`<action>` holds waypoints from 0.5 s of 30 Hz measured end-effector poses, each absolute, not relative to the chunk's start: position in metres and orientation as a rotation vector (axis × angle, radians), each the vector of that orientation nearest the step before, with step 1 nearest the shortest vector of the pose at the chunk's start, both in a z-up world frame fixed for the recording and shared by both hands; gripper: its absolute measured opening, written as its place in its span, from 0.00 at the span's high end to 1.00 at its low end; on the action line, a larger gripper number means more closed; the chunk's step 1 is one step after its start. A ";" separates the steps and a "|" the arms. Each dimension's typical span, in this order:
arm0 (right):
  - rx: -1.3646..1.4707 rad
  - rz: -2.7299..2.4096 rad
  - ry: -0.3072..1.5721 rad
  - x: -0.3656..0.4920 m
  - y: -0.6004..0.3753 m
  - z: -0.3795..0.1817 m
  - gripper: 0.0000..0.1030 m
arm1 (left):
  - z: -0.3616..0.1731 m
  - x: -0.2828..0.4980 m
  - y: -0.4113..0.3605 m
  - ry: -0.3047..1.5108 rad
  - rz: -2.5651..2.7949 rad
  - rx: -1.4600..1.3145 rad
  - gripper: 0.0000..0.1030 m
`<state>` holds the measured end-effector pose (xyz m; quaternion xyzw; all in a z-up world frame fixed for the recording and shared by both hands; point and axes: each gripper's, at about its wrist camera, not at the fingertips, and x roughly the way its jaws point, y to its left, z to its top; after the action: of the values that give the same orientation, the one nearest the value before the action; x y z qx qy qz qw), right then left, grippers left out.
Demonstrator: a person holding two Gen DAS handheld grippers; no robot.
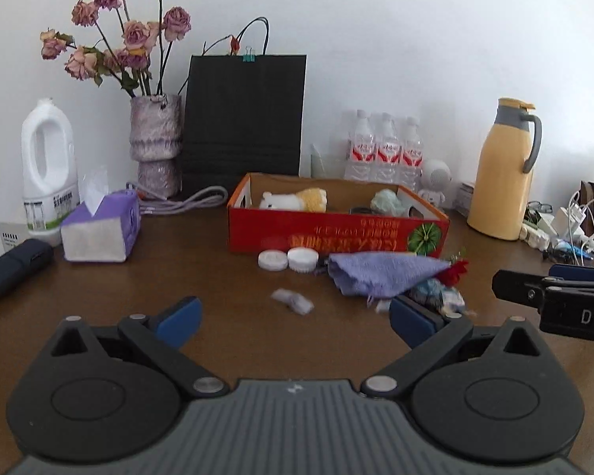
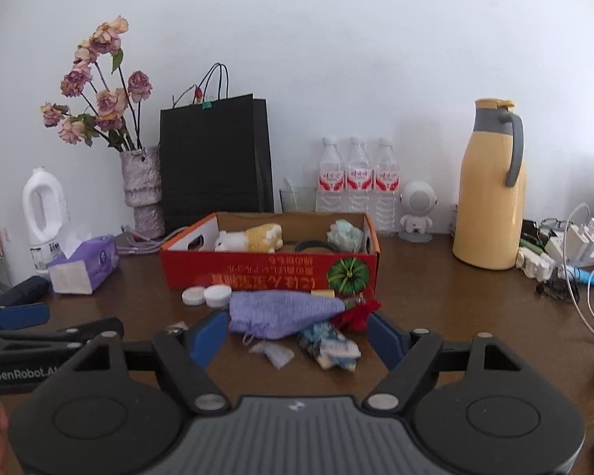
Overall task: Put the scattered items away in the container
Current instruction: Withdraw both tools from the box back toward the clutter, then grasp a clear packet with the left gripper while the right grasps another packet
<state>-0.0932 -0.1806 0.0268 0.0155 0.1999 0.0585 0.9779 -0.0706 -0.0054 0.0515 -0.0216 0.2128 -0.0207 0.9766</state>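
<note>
A red cardboard box (image 1: pixel 336 233) (image 2: pixel 269 273) stands mid-table and holds a plush toy (image 1: pixel 293 200) (image 2: pixel 249 237), a pale green bundle (image 1: pixel 388 202) and a dark ring. In front of it lie two white caps (image 1: pixel 287 259) (image 2: pixel 206 296), a purple cloth (image 1: pixel 380 275) (image 2: pixel 281 312), a red item (image 2: pixel 356 316), a patterned packet (image 2: pixel 330 346) and a small clear wrapper (image 1: pixel 293 301) (image 2: pixel 273 352). My left gripper (image 1: pixel 293 318) is open and empty, near the wrapper. My right gripper (image 2: pixel 297 336) is open and empty, its fingers either side of the cloth and packet.
At the back stand a black paper bag (image 1: pixel 243 118), a vase of dried roses (image 1: pixel 154 146), a white jug (image 1: pixel 47 170), water bottles (image 1: pixel 384 146) and a yellow thermos (image 1: pixel 503 170). A tissue box (image 1: pixel 103 225) is left; cables and chargers (image 2: pixel 574 249) are right.
</note>
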 end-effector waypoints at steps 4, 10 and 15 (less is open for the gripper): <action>-0.005 0.176 0.457 -0.109 -0.180 0.012 0.29 | 0.040 -0.073 -0.002 0.474 -0.060 -0.056 0.00; -0.016 0.225 0.564 -0.046 -0.181 -0.003 0.63 | 0.027 0.007 -0.002 0.596 -0.056 -0.037 0.38; -0.144 0.288 0.633 0.021 -0.165 -0.008 0.63 | 0.017 0.068 -0.005 0.689 -0.086 -0.053 0.43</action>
<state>0.0210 -0.1649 -0.0075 -0.0707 0.3100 0.1411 0.9375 0.0675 -0.0050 0.0173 -0.0259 0.3374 -0.0420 0.9401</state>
